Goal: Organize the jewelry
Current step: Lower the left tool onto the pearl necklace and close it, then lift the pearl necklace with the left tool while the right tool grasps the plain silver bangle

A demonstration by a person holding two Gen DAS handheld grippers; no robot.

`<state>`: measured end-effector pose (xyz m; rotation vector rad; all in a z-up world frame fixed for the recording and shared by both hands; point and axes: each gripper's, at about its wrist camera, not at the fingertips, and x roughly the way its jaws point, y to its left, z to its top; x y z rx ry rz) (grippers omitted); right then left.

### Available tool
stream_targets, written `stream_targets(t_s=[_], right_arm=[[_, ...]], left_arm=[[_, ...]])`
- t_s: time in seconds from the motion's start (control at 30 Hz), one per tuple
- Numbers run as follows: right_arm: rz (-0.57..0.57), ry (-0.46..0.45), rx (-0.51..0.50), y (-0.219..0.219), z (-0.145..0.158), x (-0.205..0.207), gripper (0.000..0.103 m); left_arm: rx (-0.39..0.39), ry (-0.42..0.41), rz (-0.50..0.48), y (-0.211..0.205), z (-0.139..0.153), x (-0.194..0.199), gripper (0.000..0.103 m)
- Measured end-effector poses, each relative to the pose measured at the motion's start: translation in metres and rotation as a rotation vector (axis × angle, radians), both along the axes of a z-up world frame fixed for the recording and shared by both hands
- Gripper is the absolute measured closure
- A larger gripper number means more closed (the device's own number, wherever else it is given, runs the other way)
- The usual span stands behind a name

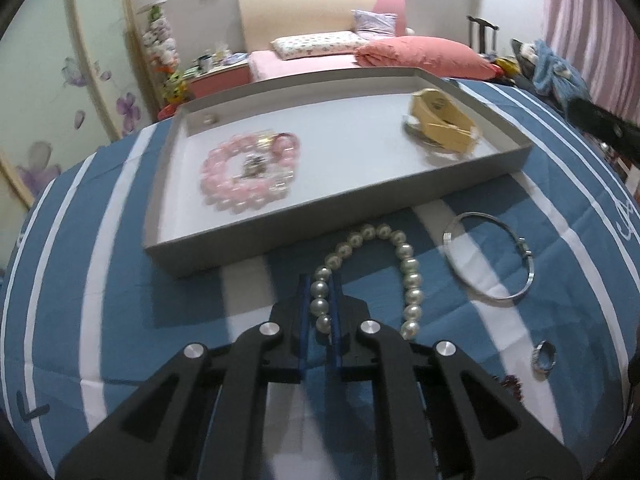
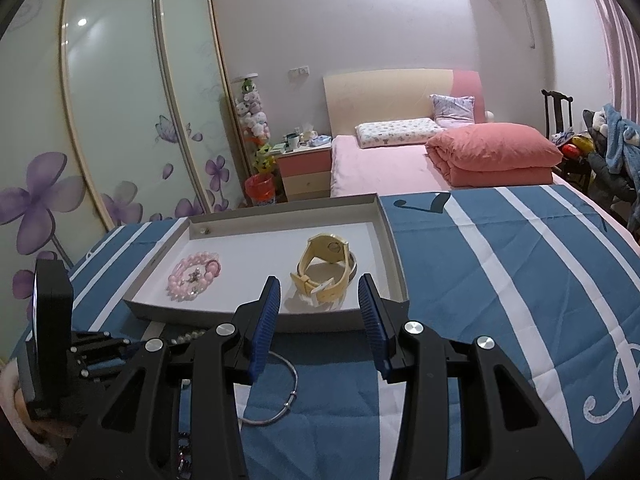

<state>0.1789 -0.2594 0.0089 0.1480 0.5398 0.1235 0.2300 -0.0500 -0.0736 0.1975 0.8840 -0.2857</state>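
Observation:
My left gripper (image 1: 322,284) is shut on a white pearl bracelet (image 1: 412,276) that lies on the blue striped cloth just in front of a grey tray (image 1: 224,242). The tray holds a pink bead bracelet (image 1: 232,196), a yellow watch (image 1: 440,124) and a small item in its far left corner (image 1: 209,119). A silver bangle (image 1: 490,260) and a small ring (image 1: 544,356) lie on the cloth to the right. My right gripper (image 2: 318,288) is open and empty, above the tray's near wall (image 2: 304,322), facing the watch (image 2: 324,272). The bangle (image 2: 280,396) lies beneath it.
The blue and white striped cloth (image 1: 120,280) covers the work surface. Dark red beads (image 1: 512,384) lie near my left gripper's right side. The left gripper's body (image 2: 52,340) shows at the left of the right wrist view. A bed (image 2: 400,160) and wardrobe (image 2: 100,120) stand behind.

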Motion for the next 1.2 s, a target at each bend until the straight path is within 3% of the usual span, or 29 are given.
stream_targets(t_s=[0.33,0.47,0.6,0.97,1.07,1.2], right_arm=[[0.135,0.138,-0.049,0.024,-0.026,-0.002,0.061],[0.192,0.188,-0.127,0.047,-0.036,-0.001,0.036],[0.216,0.229,-0.184,0.061,-0.044,0.004,0.028],[0.22,0.371,-0.27,0.073,-0.059,0.034,0.023],[0.259,0.403,-0.248,0.073,-0.057,0.037,0.033],[0.245,0.428,-0.249,0.066,-0.056,0.03,0.033]], left_arm=[[0.004,-0.003,0.165,0.073,0.003,-0.004,0.093],[-0.012,-0.002,0.19,0.085,0.004,-0.005,0.093],[-0.009,-0.002,0.189,0.084,0.004,-0.006,0.093],[-0.01,-0.001,0.189,0.082,0.004,-0.006,0.093],[-0.011,-0.001,0.189,0.082,0.004,-0.006,0.093],[-0.011,-0.001,0.189,0.082,0.004,-0.006,0.093]])
